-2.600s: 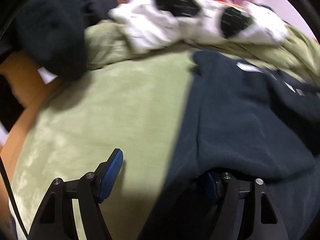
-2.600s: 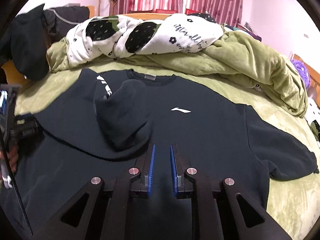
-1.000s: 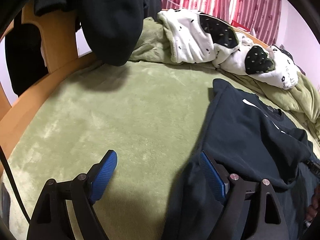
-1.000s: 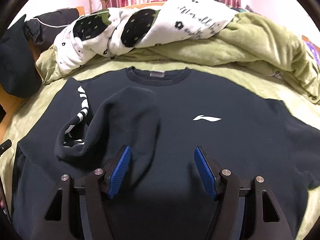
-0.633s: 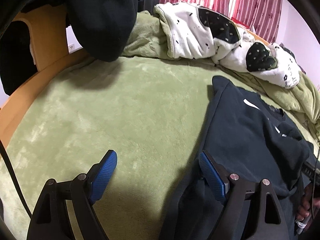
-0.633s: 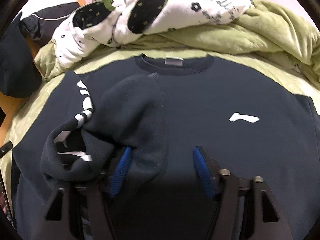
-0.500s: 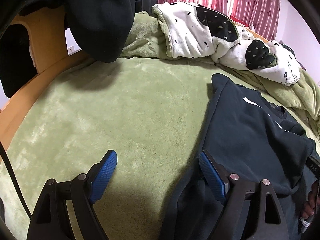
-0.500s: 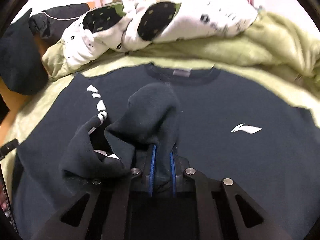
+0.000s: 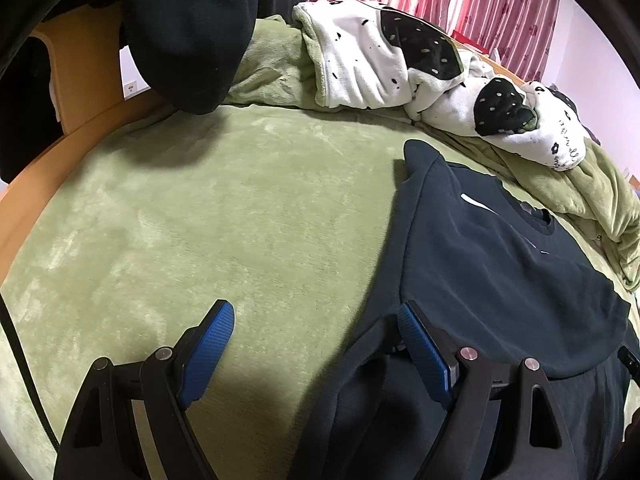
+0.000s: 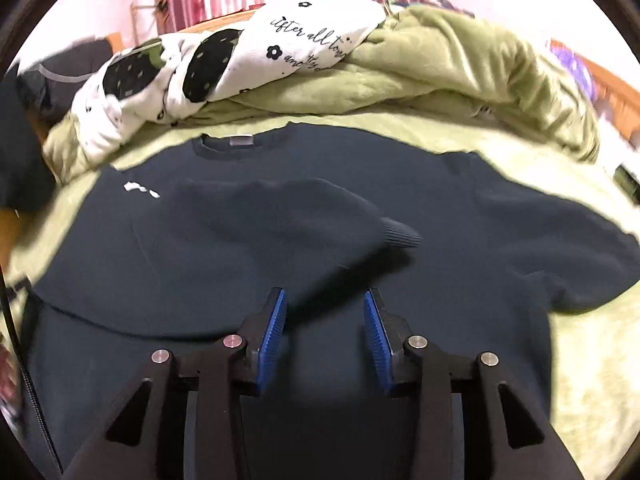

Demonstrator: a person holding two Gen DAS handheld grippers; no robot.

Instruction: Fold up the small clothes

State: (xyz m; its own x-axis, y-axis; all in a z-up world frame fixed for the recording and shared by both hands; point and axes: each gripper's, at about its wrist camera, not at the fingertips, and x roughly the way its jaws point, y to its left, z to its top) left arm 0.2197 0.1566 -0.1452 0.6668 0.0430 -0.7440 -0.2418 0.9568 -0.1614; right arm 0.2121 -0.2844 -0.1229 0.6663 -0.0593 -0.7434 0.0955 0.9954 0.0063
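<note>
A dark navy sweatshirt lies flat on the green bed cover, neck away from me. Its left sleeve is folded across the chest, the ribbed cuff near the middle. The other sleeve lies spread out to the right. My right gripper is open and empty, just above the lower front of the sweatshirt. My left gripper is open over the sweatshirt's left edge, one finger above the green cover, the other above the dark cloth.
A white quilt with black spots and a bunched green blanket lie at the head of the bed. A black garment hangs over the wooden bed frame at the left. The green cover stretches left of the sweatshirt.
My right gripper closed on the crumpled left sleeve, drew it across the chest to the right, then opened and let it go. The left gripper has stayed open and barely moved.
</note>
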